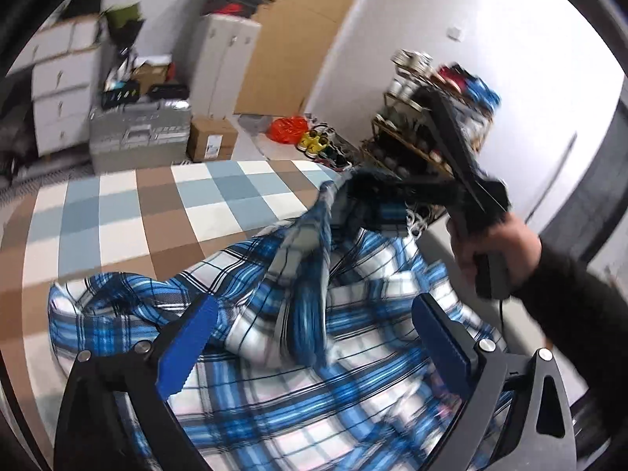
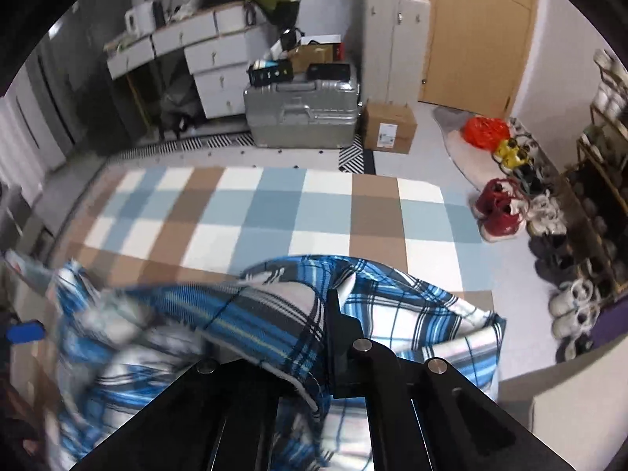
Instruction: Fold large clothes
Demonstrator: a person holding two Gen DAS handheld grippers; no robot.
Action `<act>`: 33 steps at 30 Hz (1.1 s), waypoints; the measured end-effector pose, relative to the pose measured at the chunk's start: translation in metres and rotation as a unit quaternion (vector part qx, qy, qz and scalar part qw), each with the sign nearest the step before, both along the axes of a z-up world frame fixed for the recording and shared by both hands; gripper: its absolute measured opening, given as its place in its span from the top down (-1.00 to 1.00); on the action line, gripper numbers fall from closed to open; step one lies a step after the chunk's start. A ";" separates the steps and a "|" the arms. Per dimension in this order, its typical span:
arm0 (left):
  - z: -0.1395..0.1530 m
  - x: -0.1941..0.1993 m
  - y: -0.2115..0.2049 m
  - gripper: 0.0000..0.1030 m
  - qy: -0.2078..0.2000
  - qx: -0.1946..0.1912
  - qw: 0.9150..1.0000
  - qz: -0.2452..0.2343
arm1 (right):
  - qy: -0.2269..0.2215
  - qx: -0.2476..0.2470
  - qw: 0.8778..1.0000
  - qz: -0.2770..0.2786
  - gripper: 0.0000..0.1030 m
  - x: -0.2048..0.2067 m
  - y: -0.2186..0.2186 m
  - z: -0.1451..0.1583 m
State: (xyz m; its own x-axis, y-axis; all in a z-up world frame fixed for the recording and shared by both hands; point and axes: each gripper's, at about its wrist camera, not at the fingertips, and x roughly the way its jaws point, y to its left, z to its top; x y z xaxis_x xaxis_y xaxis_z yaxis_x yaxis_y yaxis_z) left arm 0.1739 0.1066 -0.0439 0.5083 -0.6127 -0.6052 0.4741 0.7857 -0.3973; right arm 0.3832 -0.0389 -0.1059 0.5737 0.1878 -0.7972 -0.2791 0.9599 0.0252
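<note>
Clearly the risks start on the left, where the left gripper [image 1: 310, 337] hangs with its blue ribbed fingers [image 1: 188, 349] spread wide and empty above the plaid shirt [image 1: 274, 373]; nothing pins that side of the garment, so, as I judge it, any pull from the other hand could drag the whole heap across the checked bed cover [image 1: 129, 212] instead of spreading it. The shirt lies crumpled on the near part of the bed, a soft, thin woven cloth in blue, white and black checks, thrown into deep loose ridges that hide its true outline; with the seams buried like that, a grab from the open fingers could easily take two layers at once and lock in a crease. The cover beneath is flat and matte, in pale blue, brown and white squares. Further right, the right gripper [image 1: 353, 192] holds a bunched edge of the shirt lifted off the bed, the cloth hanging from it in a twisted rope; in the right wrist view its black fingers [image 2: 341, 325] are pinched on a hemmed fold, with fabric draped over and around them. That grip looks shallow and near the hem, so a sharp lift may let the slippery cloth slide out, or the twist may carry into the fold.
</note>
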 end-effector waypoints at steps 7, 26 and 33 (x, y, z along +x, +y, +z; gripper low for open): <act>-0.018 0.000 -0.050 -0.88 0.048 0.114 0.991 0.041 | 0.021 0.036 0.999 -0.010 0.95 -0.014 0.002 0.019; -0.003 -0.045 -0.042 0.95 -0.003 0.288 0.946 0.149 | -0.030 0.048 0.998 0.024 0.95 -0.111 -0.009 0.056; -0.004 -0.088 -0.037 0.95 -0.035 0.283 0.949 0.130 | -0.031 0.145 0.989 0.001 0.95 -0.175 -0.038 0.039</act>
